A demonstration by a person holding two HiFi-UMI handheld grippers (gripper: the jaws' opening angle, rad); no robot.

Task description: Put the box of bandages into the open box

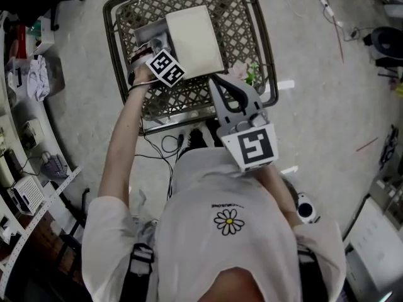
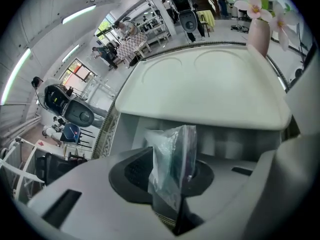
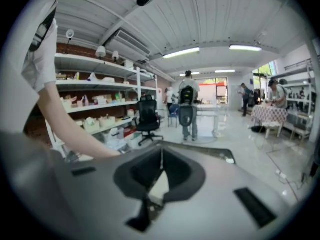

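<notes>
**Q:** Where was the box of bandages (image 2: 172, 149)?

**A:** It stood upright in clear film between the left tongs (image 2: 176, 181), long axis along them. It hung just over the open box (image 2: 200, 91), under the raised lid. The tongs were parted, apparently not pinching.

**Q:** And the right tongs (image 3: 160, 176)?

**A:** They were clenched and empty, at the counter's (image 1: 245, 49) near edge, farther from the open box.

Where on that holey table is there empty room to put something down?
Bare lattice shows on the table between the white box and the right rim, and in a strip along the near edge before the box. It is crowded at the box's left end, where the left tongs hang, and near the flowers and right tongs.
</notes>
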